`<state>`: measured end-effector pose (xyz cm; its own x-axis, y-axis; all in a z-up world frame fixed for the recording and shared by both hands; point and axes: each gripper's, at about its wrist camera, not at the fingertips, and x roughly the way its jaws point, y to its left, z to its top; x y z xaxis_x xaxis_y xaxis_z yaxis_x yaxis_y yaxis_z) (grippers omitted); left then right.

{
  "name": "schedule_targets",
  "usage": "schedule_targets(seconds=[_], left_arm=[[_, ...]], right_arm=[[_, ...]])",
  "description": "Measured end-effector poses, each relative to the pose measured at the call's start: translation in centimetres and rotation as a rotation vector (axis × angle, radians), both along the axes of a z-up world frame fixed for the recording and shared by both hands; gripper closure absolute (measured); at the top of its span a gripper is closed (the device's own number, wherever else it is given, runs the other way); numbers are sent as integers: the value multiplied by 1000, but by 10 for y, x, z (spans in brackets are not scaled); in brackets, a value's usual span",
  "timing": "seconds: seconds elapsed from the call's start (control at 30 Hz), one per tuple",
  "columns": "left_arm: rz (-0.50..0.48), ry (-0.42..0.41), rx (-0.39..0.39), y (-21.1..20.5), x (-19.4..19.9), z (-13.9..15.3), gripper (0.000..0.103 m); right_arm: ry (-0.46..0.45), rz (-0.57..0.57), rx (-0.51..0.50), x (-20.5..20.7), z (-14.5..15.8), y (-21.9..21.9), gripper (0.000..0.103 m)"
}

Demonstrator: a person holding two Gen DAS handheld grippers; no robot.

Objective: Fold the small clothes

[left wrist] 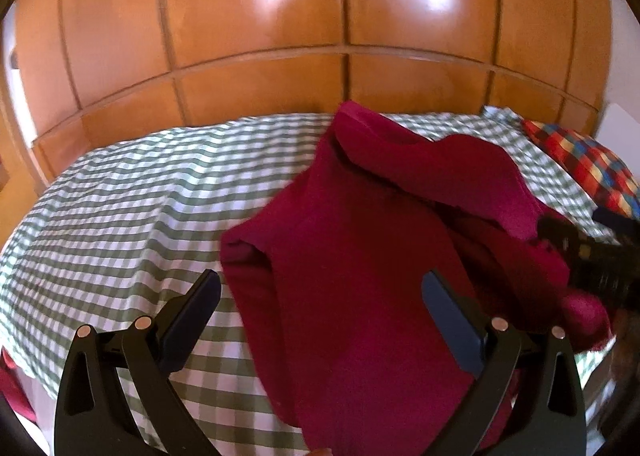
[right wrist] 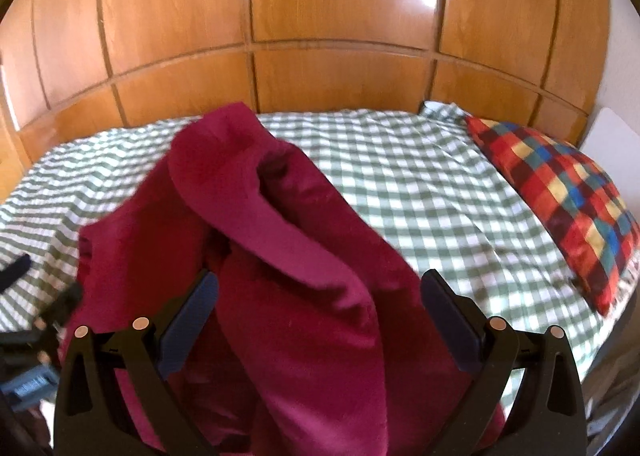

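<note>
Left hand-held gripper (left wrist: pixel 320 320): jaws spread wide apart, nothing pinched, crumpled dark red fleece garment (left wrist: pixel 360 256) seen between and under its fingers. Right hand-held gripper (right wrist: pixel 319 320): also splayed open, same garment bunched in gap, not clamped tbh. Garment heaped on bed, on green-and-white checked sheet (right wrist: pixel 400 176), one fold raised toward far side. Multicoloured checked pillow (right wrist: pixel 560 200) spotted further off at right bed edge. Glossy orange wooden panelled wardrobe (right wrist: pixel 340 16) behind bed.
</note>
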<state>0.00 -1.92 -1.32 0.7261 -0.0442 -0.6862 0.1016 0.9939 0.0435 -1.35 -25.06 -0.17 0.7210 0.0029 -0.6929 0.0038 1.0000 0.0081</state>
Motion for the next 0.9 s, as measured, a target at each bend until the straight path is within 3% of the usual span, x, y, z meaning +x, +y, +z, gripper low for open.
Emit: schedule_targets(seconds=[0.1, 0.27, 0.37, 0.43, 0.5, 0.57, 0.63, 0.7, 0.8, 0.9], left_arm=[[-79, 40, -15, -7, 3, -7, 4], [-236, 133, -27, -27, 6, -23, 8], [-278, 190, -25, -34, 9, -36, 20], [-284, 208, 0, -38, 11, -46, 28], [-297, 190, 22, -42, 6, -49, 34], [-300, 155, 48, -42, 1, -47, 54], [-293, 148, 28, -36, 1, -42, 82], [-288, 166, -43, -23, 7, -36, 96], [-256, 154, -158, 5, 14, -19, 96], [-177, 121, -244, 39, 28, -3, 97]], right_arm=[[13, 78, -10, 14, 0, -1, 23], [67, 173, -29, 41, -12, 9, 23], [114, 235, -73, 53, -26, 25, 35], [167, 286, -108, 61, -38, 36, 55], [175, 315, -129, 62, -41, 42, 83], [133, 300, -152, 61, -34, 39, 95], [102, 241, -69, 68, -17, 21, 96], [68, 165, 19, 78, 2, -3, 96], [42, 58, 124, 97, 21, -39, 96], [37, -36, 151, 116, 25, -66, 96]])
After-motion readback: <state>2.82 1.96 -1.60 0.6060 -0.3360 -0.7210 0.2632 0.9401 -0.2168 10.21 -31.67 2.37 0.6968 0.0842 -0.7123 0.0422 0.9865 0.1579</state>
